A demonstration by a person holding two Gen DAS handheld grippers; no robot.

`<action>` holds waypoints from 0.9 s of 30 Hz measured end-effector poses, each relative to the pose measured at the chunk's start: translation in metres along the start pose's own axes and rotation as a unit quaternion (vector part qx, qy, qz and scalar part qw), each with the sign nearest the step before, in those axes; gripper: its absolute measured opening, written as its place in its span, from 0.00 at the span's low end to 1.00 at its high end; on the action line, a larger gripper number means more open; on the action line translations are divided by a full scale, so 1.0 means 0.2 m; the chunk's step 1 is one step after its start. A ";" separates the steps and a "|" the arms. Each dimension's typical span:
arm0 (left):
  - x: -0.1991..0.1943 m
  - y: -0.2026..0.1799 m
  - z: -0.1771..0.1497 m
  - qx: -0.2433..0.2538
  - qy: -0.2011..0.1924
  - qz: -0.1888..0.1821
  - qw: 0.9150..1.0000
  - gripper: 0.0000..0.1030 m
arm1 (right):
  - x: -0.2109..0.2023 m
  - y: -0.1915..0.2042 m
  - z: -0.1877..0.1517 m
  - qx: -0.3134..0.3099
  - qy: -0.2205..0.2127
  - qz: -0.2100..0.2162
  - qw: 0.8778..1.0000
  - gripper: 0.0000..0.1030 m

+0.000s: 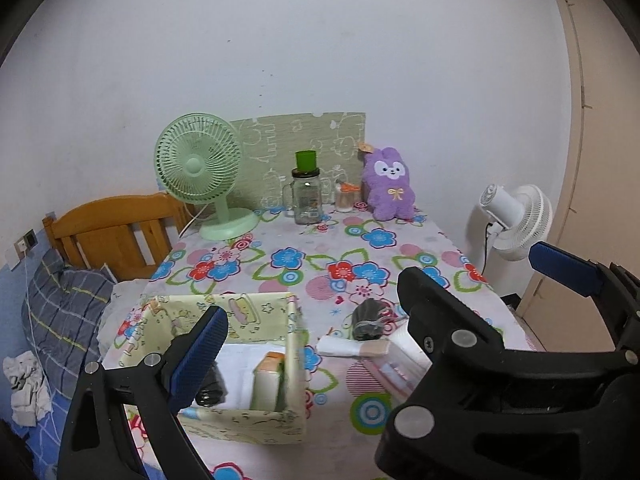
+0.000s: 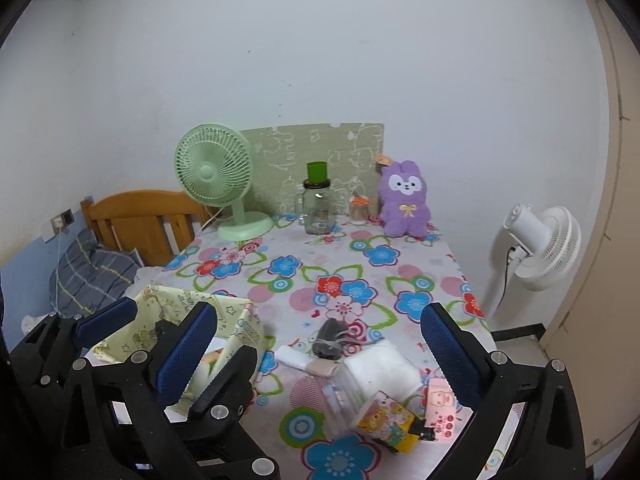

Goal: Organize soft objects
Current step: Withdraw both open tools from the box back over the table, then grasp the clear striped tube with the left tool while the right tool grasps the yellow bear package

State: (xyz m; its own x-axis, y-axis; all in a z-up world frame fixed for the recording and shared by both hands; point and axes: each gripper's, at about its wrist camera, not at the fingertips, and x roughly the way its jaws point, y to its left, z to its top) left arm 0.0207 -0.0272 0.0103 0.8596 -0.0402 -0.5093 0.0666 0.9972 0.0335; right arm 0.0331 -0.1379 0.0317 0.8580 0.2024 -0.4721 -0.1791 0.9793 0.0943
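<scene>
Bench (image 2: 404,276) back row: green fan (image 2: 216,184), glass jar (image 2: 318,210), purple plush (image 2: 405,202). Near edge: rolled dark cloth (image 2: 330,344) and white folded cloth (image 2: 380,368), beside the yellow fabric box (image 1: 240,360), which holds a dark roll (image 1: 210,390) and a carton (image 1: 268,384). Left hand-held gripper (image 1: 376,312) and right hand-held gripper (image 2: 320,360) both released, empty.

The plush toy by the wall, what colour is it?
Purple, with a white face and a small yellow bow. The plush toy shows best in the right wrist view.
</scene>
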 end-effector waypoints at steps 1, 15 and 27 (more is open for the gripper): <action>0.00 -0.01 0.00 0.001 -0.001 -0.001 1.000 0.95 | -0.01 -0.01 -0.01 0.000 -0.002 -0.004 1.000 1.00; 0.09 -0.18 -0.08 0.012 0.020 -0.039 0.999 0.95 | 0.00 -0.18 -0.11 0.020 0.008 -0.026 0.999 1.00; 0.21 -0.29 -0.20 0.030 0.053 -0.052 0.997 0.94 | 0.09 -0.32 -0.27 0.039 0.027 -0.039 0.998 1.00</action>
State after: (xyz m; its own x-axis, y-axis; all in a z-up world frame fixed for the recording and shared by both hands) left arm 0.0333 -0.0846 -0.0478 0.7888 -0.1331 -0.6000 0.1851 0.9824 0.0254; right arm 0.0341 -0.1963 -0.0299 0.8406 0.1278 -0.5264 -0.0737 0.9897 0.1225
